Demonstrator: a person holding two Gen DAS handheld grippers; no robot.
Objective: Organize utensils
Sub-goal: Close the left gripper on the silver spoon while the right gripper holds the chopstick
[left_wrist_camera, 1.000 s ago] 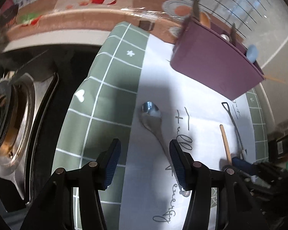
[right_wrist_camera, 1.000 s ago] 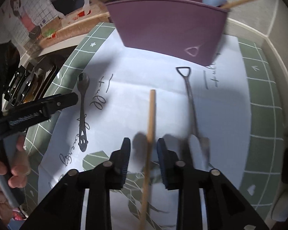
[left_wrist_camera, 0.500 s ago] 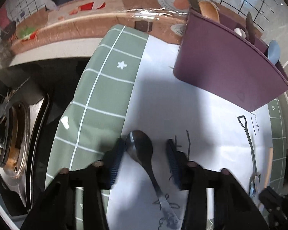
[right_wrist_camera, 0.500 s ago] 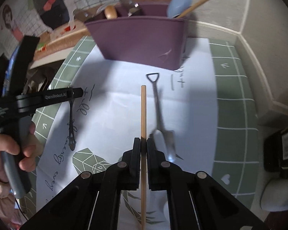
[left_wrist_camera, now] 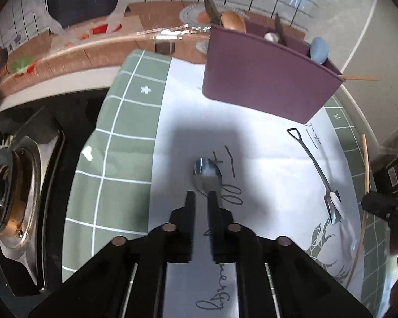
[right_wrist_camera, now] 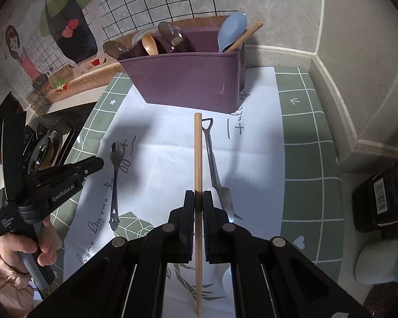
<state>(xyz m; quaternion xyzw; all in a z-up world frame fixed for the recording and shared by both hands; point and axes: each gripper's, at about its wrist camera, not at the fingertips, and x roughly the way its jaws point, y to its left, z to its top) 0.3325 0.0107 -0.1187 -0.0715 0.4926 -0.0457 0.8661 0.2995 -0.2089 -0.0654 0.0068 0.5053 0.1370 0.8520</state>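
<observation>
Wooden chopstick (right_wrist_camera: 198, 175) is clenched in the right tool (right_wrist_camera: 198, 198), long axis pointing straight ahead at the purple caddy (right_wrist_camera: 188, 82) on the worktop. Left tool (left_wrist_camera: 200, 198) has just been closing, its jaws nearly together at the neck of the steel spoon (left_wrist_camera: 207, 176), whose bowl lies just ahead; whether it grips, I cannot tell

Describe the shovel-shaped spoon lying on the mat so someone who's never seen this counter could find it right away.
Start at the purple utensil caddy at the back of the white paper sheet. Just in front of its right end lies the shovel-shaped spoon, metal, pointing away from the caddy. Unlike the round-bowled teaspoon to its left and the wooden chopstick beside it, it has a triangular loop handle and a flat spade blade.
</observation>
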